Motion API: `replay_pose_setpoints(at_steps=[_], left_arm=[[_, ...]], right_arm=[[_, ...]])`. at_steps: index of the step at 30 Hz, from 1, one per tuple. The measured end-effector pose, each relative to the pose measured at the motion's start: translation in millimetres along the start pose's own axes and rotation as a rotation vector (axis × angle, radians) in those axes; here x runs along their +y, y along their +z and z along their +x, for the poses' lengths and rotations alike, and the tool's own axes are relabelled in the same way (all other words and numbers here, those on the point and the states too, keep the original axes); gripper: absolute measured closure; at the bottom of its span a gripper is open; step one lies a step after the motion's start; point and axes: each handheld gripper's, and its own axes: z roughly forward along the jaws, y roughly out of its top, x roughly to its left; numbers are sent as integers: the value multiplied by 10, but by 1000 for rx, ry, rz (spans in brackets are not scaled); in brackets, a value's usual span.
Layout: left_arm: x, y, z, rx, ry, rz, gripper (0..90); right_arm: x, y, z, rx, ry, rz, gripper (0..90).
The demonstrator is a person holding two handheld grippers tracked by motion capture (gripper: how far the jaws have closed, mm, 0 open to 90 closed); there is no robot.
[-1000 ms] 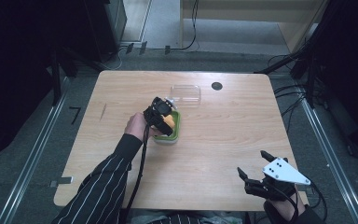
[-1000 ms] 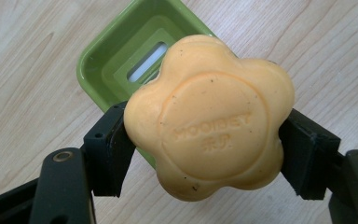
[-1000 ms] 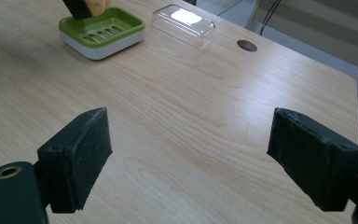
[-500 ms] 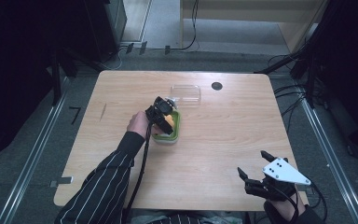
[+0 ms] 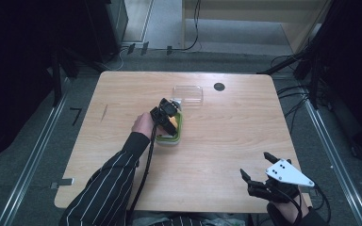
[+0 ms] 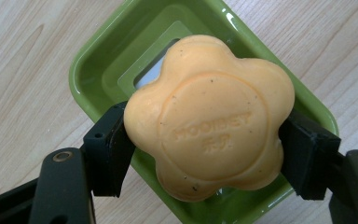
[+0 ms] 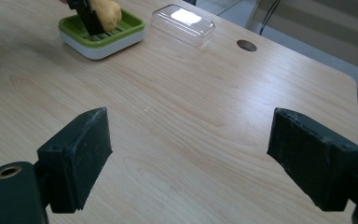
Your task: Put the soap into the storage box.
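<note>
Soap (image 6: 208,116) was the thing in play: one orange, flower-shaped bar, clamped between the pads of our left tongs (image 6: 205,140) and hanging just over the green soap dish (image 6: 102,70). From the high view the left tongs (image 5: 168,117) sat right above the dish (image 5: 179,134), near the middle of the bench (image 5: 122,89), and in the right gripper view the bar (image 7: 106,11) looked to be at or just inside the dish (image 7: 116,37), though we couldn't tell if it was touching the slotted tray.

Our read was that we were on the placing step, soap going into the dish. Next move, we figured, called for lowering it until it sat flat on the tray, then letting the pads part without dragging the bar sideways. It looked slick, so a slow release seemed smart.

Our right tongs (image 7: 189,163) sat idle near the front right corner of the bench, pads wide apart with nothing between them.

Count-wise we had one soap, one green dish, one clear lid (image 5: 187,94) lying on the bench just behind the dish, and one small dark round hole (image 5: 219,86) beside the lid. We guessed the lid would go on after.
</note>
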Motion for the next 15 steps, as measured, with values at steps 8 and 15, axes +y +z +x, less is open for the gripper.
replay_pose_setpoints(at_steps=[8, 15], left_arm=[[25, 52, -26, 16, 2, 18, 279], [45, 103, -61, 35, -4, 31, 278]], right_arm=[[0, -1, 0, 0, -1, 0, 136], [-1, -3, -1, 1, -2, -1, 136]])
